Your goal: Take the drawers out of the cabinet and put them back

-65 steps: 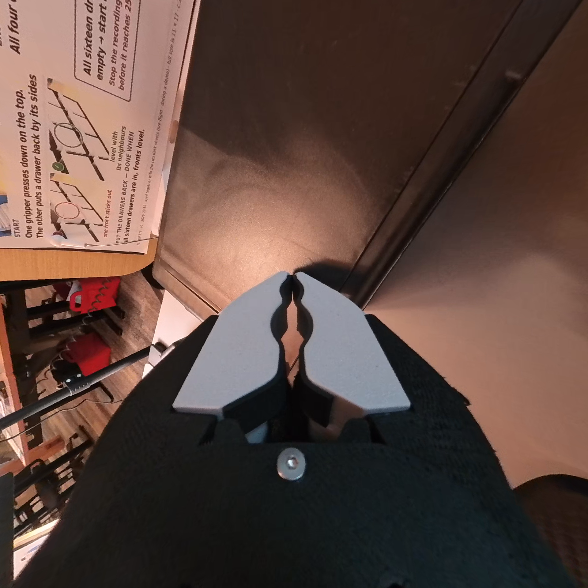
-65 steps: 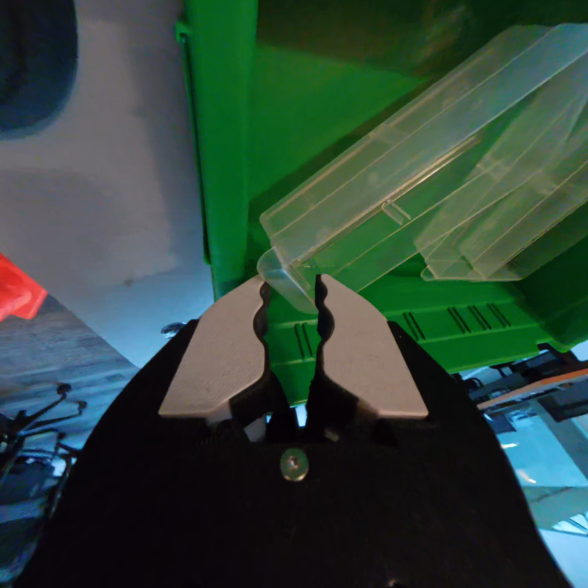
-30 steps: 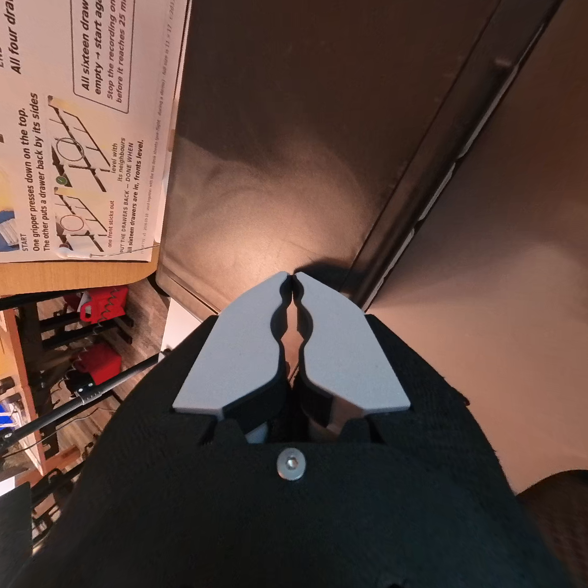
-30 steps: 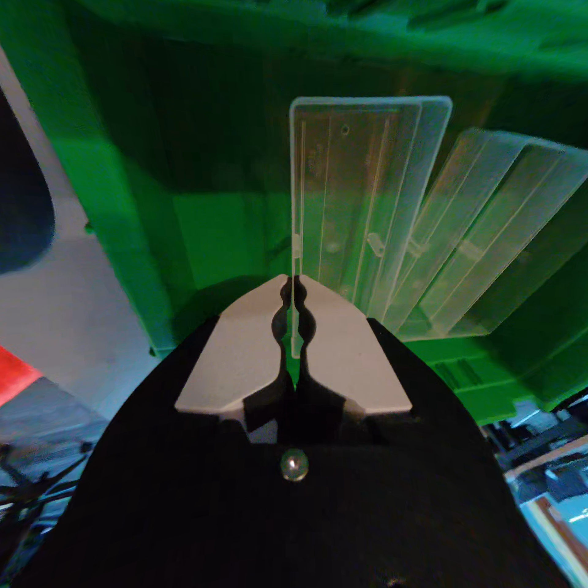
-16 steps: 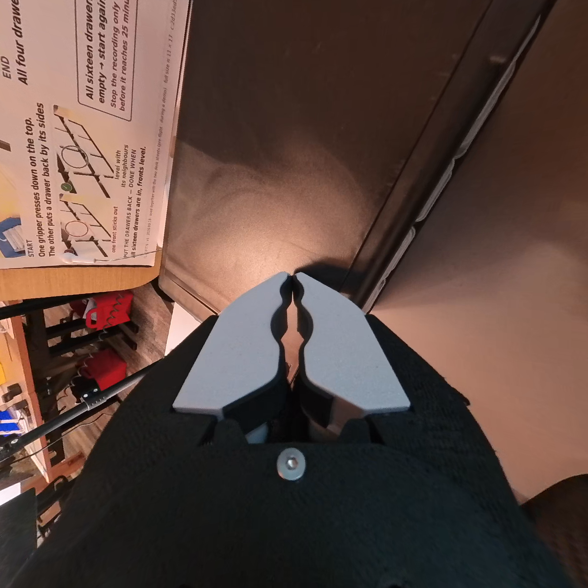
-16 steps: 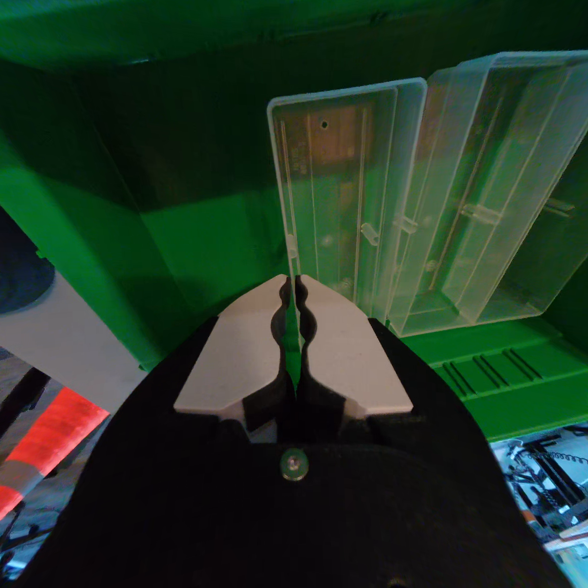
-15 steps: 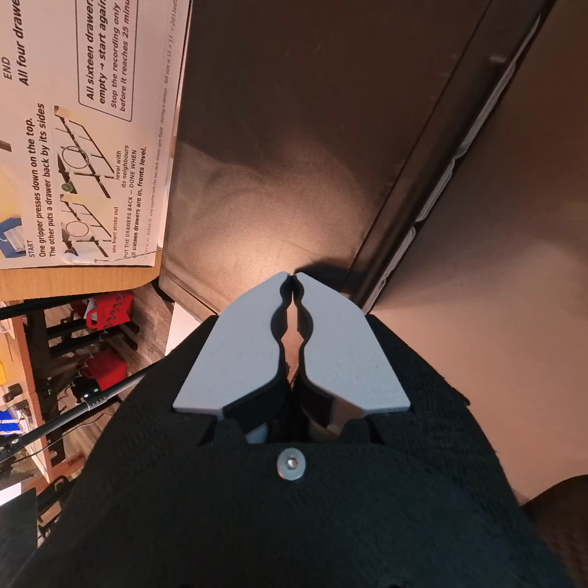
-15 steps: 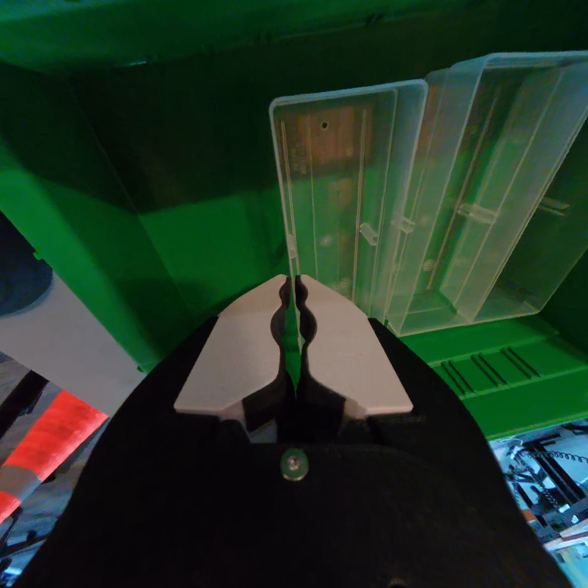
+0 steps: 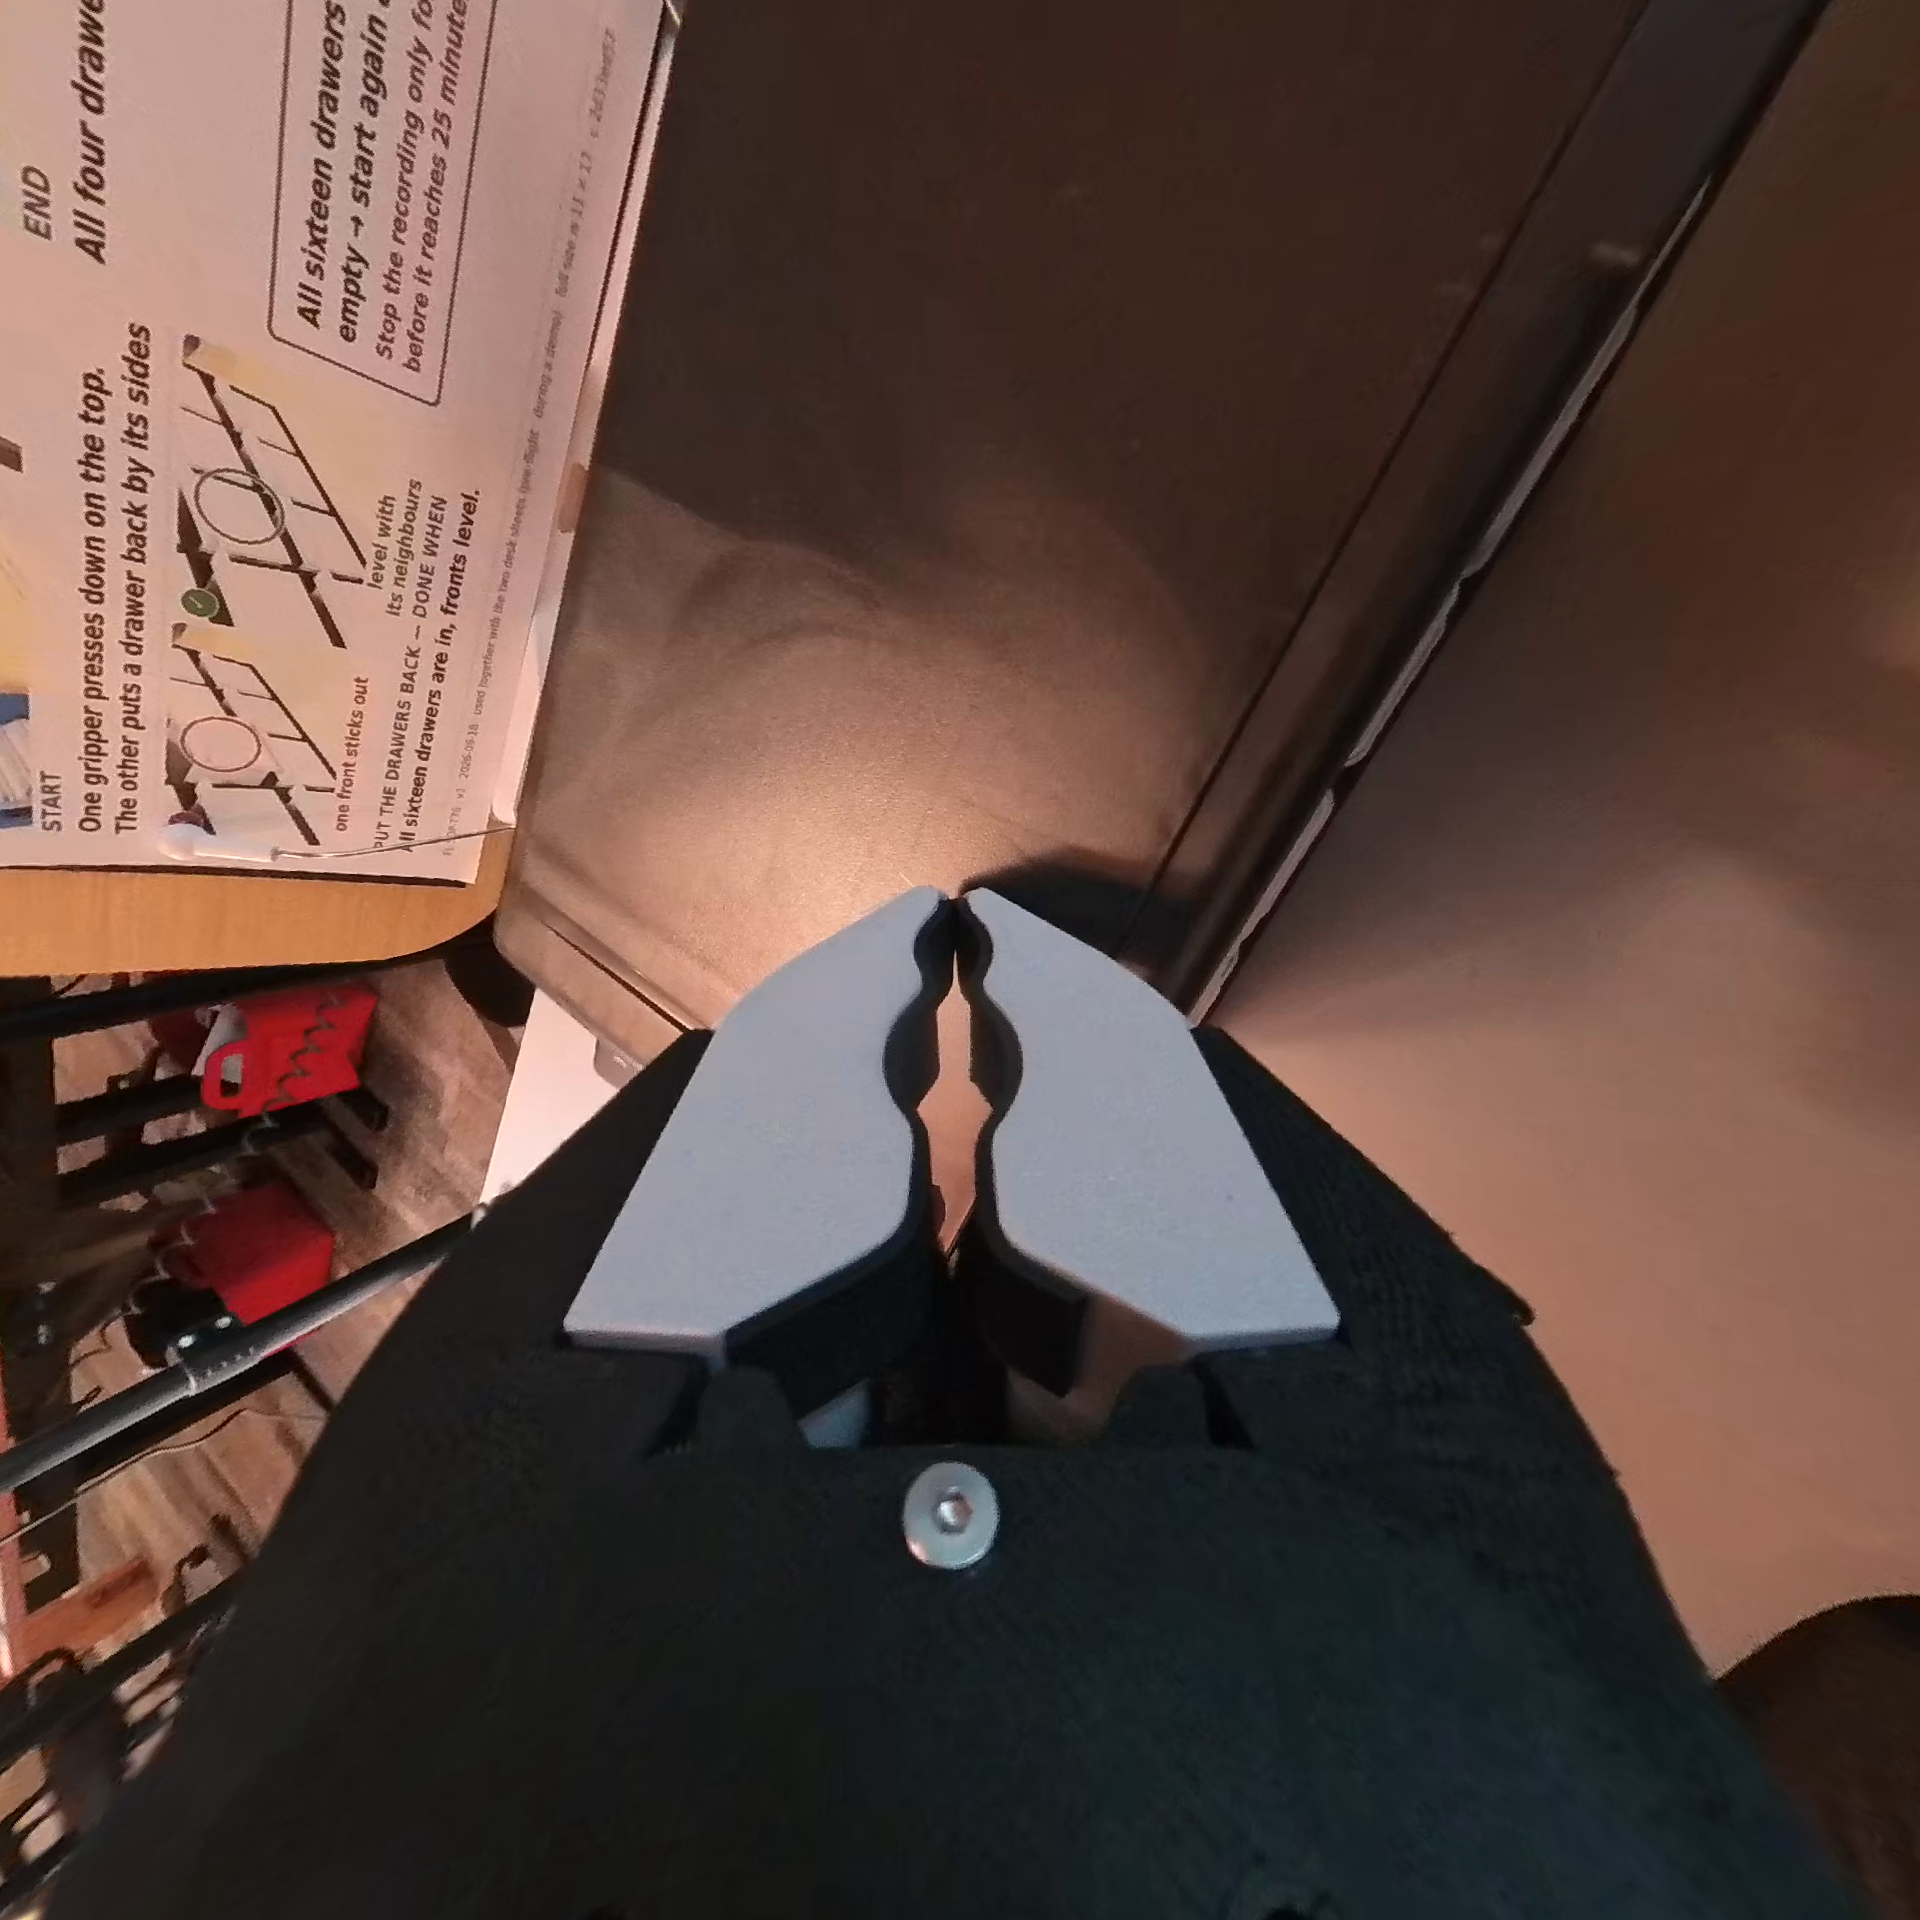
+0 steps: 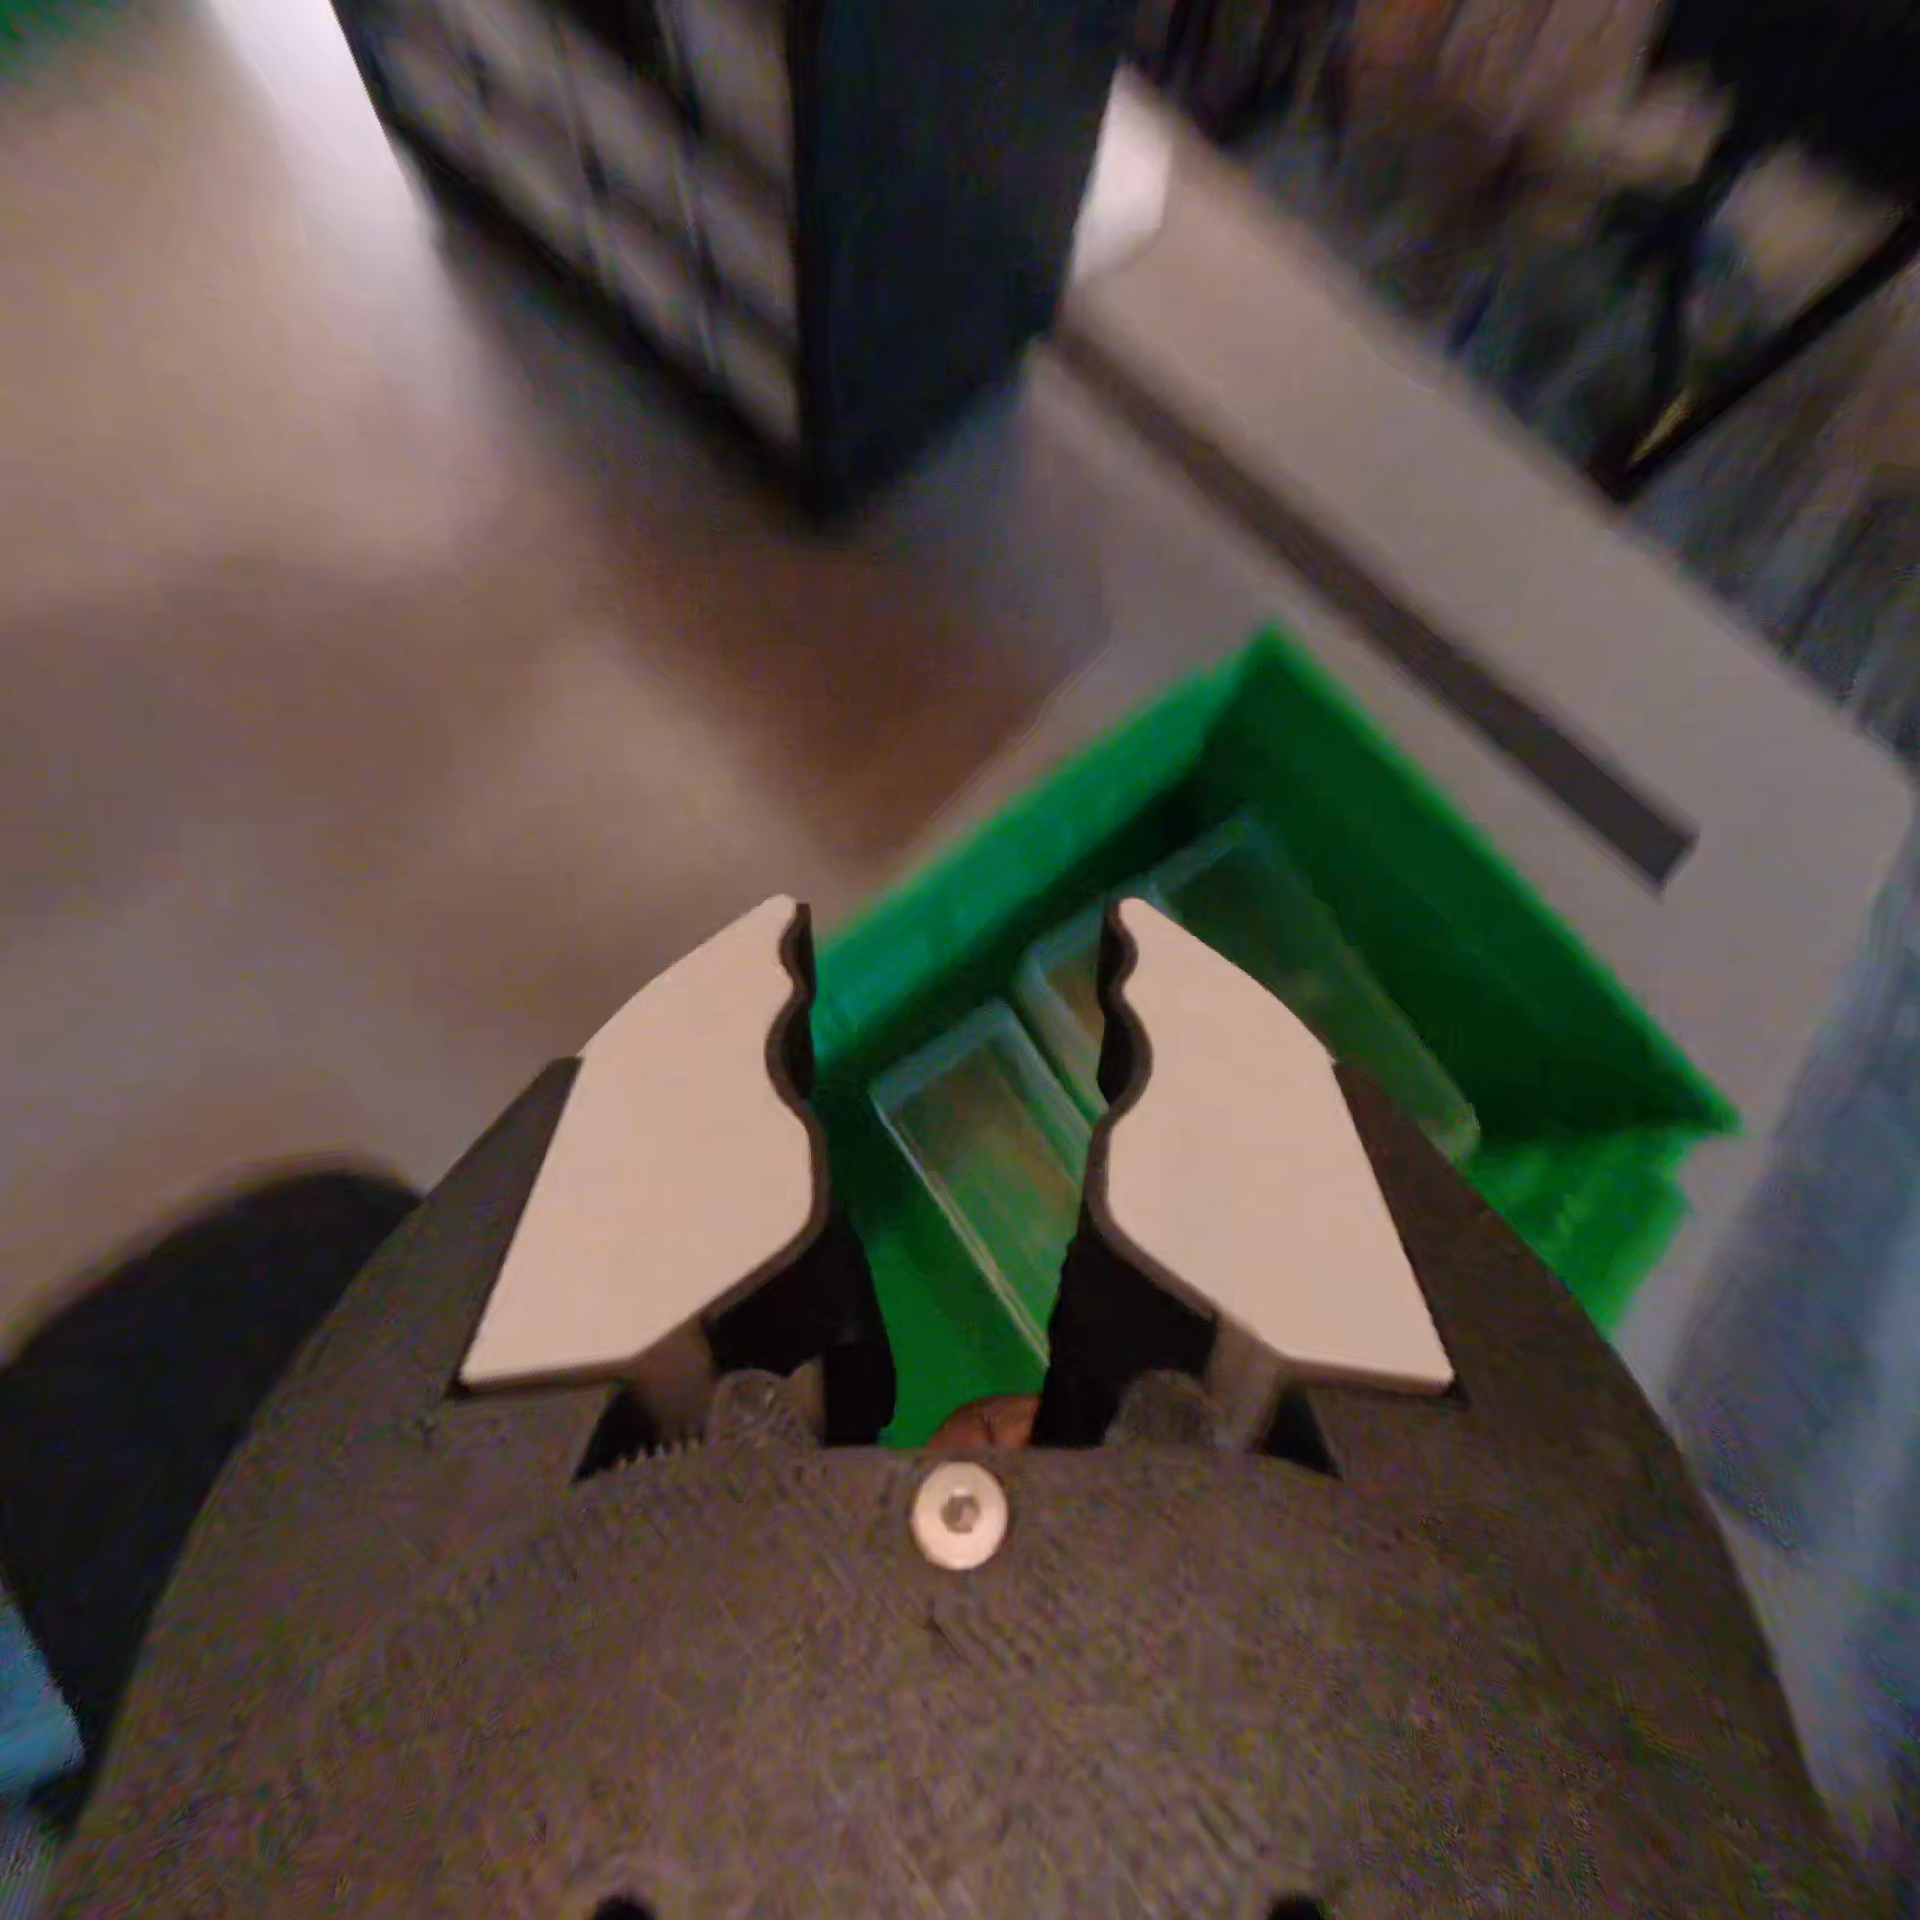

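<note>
My left gripper (image 9: 956, 902) is shut and empty, its tips pressed down on the dark flat top of the cabinet (image 9: 935, 436). My right gripper (image 10: 956, 914) is open and empty, above a green bin (image 10: 1351, 831) that holds two clear plastic drawers (image 10: 987, 1122), one beside the other (image 10: 1288, 935). The cabinet (image 10: 790, 208) stands blurred at the top of the right wrist view, its grid of drawer fronts facing left. The whole right wrist view is motion-blurred.
A white instruction sheet (image 9: 260, 416) lies on a wooden table (image 9: 229, 914) to the left of the cabinet. Red objects (image 9: 281, 1049) and black frames sit on the floor below. The tan tabletop (image 10: 364, 675) spreads left of the bin; a grey panel (image 10: 1403, 623) lies behind it.
My right gripper let go of the clear drawer, left it in the green bin, opened and pulled back up and away. My left gripper stayed shut on the cabinet top.
</note>
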Tool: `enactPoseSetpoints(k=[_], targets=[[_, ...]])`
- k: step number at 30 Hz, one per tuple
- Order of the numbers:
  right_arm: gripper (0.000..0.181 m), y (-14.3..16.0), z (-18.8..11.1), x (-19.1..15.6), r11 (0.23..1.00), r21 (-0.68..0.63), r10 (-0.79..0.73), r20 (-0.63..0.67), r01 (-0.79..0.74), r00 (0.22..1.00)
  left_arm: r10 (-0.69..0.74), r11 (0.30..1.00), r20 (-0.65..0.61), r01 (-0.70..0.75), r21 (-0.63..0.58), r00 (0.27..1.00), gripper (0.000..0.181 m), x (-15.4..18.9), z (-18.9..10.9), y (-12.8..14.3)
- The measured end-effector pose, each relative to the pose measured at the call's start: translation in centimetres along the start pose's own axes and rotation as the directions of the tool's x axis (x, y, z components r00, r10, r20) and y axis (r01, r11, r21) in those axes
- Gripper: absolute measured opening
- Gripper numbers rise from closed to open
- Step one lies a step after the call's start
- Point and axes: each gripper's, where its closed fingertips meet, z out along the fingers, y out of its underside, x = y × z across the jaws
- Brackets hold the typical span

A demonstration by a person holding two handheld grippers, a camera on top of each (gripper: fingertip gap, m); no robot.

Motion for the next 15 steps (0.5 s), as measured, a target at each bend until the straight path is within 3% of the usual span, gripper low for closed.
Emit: enactPoseSetpoints(k=[3,7,10,12,15], targets=[[0.058,-5.4,-1.8,-5.2,0.929,0.369,0.018,0.036,-0.030,0.999,-0.011,1.000,-0.005,0.011,0.018,1.000,0.000,0.0,0.0,0.0],[0.063,-7.2,-1.2,-12.6,0.785,0.619,-0.041,0.037,0.010,0.998,-0.011,0.999,0.003,0.011,0.038,1.000,0.000,0.0,0.0,0.0],[0.064,-5.3,2.9,-15.9,0.783,0.620,-0.068,0.005,0.051,0.998,-0.020,0.998,-0.002,0.020,0.055,1.000,0.000,0.0,0.0,0.0],[0.067,-3.4,5.7,-17.4,0.808,0.589,-0.050,0.059,0.006,0.997,-0.026,0.997,-0.003,0.026,0.069,1.000,0.000,0.0,0.0,0.0],[0.068,-2.6,7.2,-18.9,0.846,0.533,-0.063,0.113,-0.007,0.992,-0.026,0.995,0.006,0.025,0.096,1.000,0.000,0.0,0.0,0.0]])
